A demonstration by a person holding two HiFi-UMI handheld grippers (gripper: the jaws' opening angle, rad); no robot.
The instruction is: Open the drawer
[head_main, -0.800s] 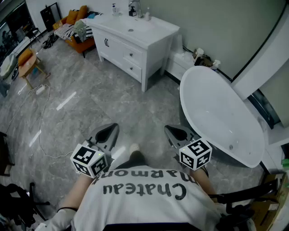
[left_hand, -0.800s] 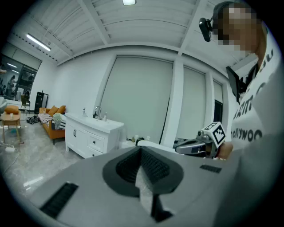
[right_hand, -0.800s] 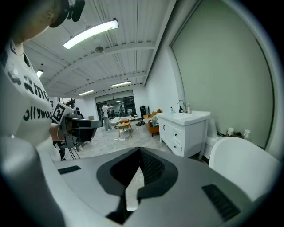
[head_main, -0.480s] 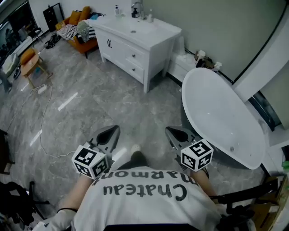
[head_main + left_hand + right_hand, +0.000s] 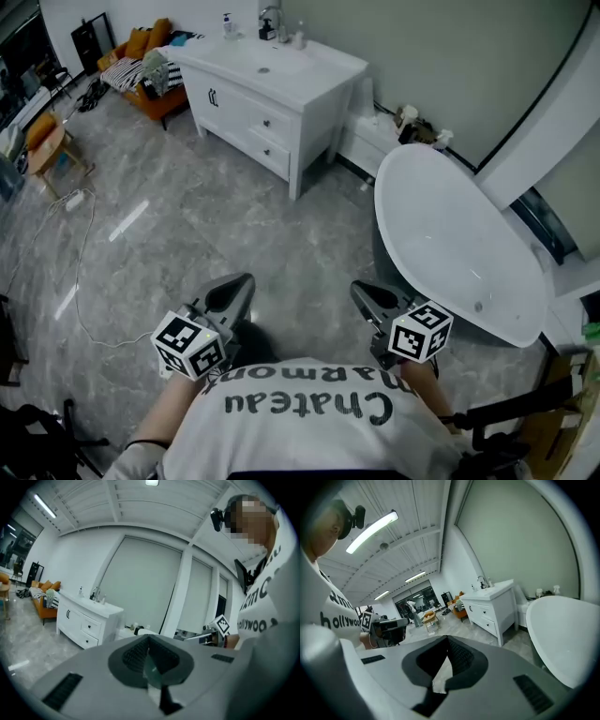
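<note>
Head view: what have you got?

I'm looking steeply down on a grey marble floor (image 5: 187, 225). My left tongs (image 5: 236, 289) and right tongs (image 5: 367, 298) sit side by side low in the picture. Both are held in the air over the floor and touch nothing.

Are they gripping anything?

No. The left gripper view shows the left tongs' jaws pressed together with nothing between them. The right gripper view shows the right tongs closed and empty too.

And the drawer?

I can see two, an upper drawer (image 5: 270, 122) and a lower drawer (image 5: 260, 146). They sit one above the other in the right half of the white vanity cabinet (image 5: 323, 112), which stands against the far wall. It is across the floor, well apart from both tongs. Both drawer fronts look flush with the cabinet face, so neither is open. A pair of doors fills the left half, and a tap (image 5: 270, 21) and a few bottles stand on top.

Anything else around?

A white bathtub (image 5: 450, 244) lies on the right, near my right tongs. An orange sofa (image 5: 141, 52) is at the far left beyond the cabinet. A thin cable (image 5: 82, 253) trails over the floor on the left.
</note>
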